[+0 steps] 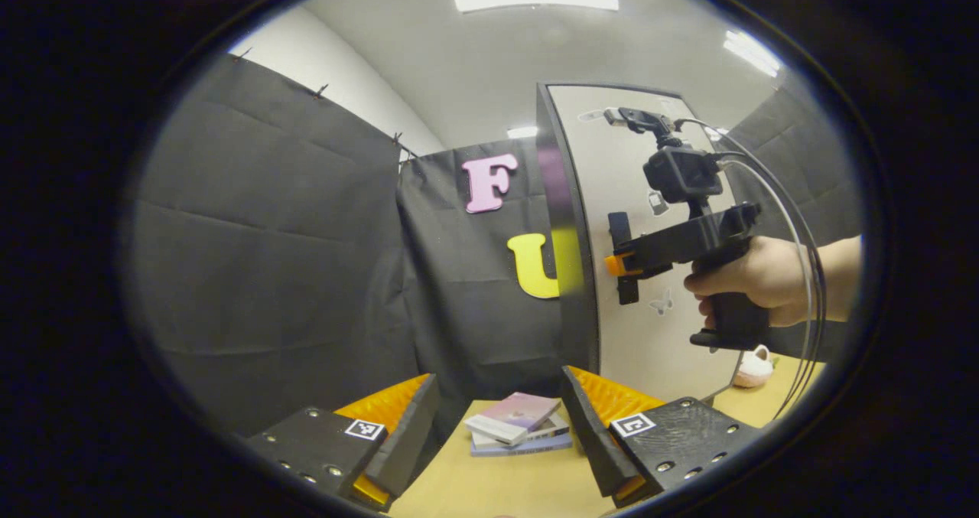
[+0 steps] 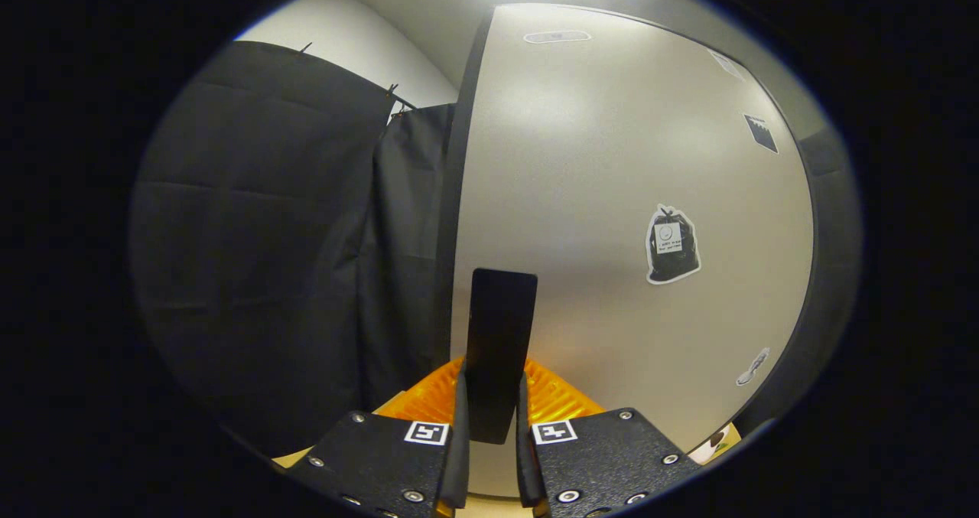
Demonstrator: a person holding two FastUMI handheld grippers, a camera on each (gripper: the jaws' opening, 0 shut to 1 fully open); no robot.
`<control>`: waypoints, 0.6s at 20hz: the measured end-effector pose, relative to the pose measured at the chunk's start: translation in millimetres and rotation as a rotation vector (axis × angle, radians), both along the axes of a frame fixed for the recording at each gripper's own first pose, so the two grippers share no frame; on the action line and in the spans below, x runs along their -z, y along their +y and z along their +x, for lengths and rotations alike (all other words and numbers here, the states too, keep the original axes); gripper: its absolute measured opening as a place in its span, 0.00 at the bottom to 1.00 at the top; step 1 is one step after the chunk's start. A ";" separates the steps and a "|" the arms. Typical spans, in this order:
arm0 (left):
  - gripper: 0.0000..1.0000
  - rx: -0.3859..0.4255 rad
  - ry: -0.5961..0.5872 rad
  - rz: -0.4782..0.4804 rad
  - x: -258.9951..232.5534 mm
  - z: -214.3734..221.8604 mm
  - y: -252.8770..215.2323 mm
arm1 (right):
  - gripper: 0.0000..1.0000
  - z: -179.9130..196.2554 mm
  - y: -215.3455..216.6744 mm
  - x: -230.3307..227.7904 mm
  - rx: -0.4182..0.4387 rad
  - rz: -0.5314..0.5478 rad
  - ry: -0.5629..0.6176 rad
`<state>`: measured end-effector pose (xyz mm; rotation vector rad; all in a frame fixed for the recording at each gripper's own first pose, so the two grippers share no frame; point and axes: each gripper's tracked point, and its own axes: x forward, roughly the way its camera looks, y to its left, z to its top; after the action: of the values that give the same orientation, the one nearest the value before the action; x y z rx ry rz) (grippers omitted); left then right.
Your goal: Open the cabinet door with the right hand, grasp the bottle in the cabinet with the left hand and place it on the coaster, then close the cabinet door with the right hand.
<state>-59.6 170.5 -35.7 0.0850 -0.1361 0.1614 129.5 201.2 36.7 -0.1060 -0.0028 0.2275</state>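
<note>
Gripping the handle (image 2: 499, 350), the right gripper (image 2: 489, 418) has both fingers pressed on the dark upright bar, one each side, as the right gripper view shows. The left gripper view confirms it from the side: the right gripper (image 1: 621, 264) meets the handle (image 1: 621, 258) on the door (image 1: 650, 327), held by a hand (image 1: 753, 279).

Step in hand, by judgement: opening the door. The door stands edge-on to the left gripper view, which suggests it is partly swung out, though I cannot tell how far. The cabinet interior is hidden, so the bottle's position cannot be confirmed; going by the task, it sits inside, behind the door. No coaster can be identified.

The left gripper (image 1: 501, 418) is released, fingers spread wide with nothing between them, low over the table (image 1: 489, 487).

Next move, by judgement: keep the clamp firm and draw the handle along the hinge arc until the opening clears, then bring the left gripper round the door edge to the bottle.

Count:
- Grippers: two.
- Door: one, with one handle.
- Stickers on the door face: several; the bag-shaped sticker (image 2: 672, 244) is the clearest.
- Books (image 1: 520, 424): a stack of two or three on the table.
- Small pale object (image 1: 754, 366) beyond the door: one, unidentified.
</note>
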 end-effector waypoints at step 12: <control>0.91 -0.032 0.084 -0.013 18.2 -8.3 -12.9 | 0.25 -26.5 -5.2 0.8 -0.161 0.010 0.008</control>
<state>-67.9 157.5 -54.0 0.0811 -0.0504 0.1904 103.0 196.0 35.8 -0.0945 -0.0043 0.3883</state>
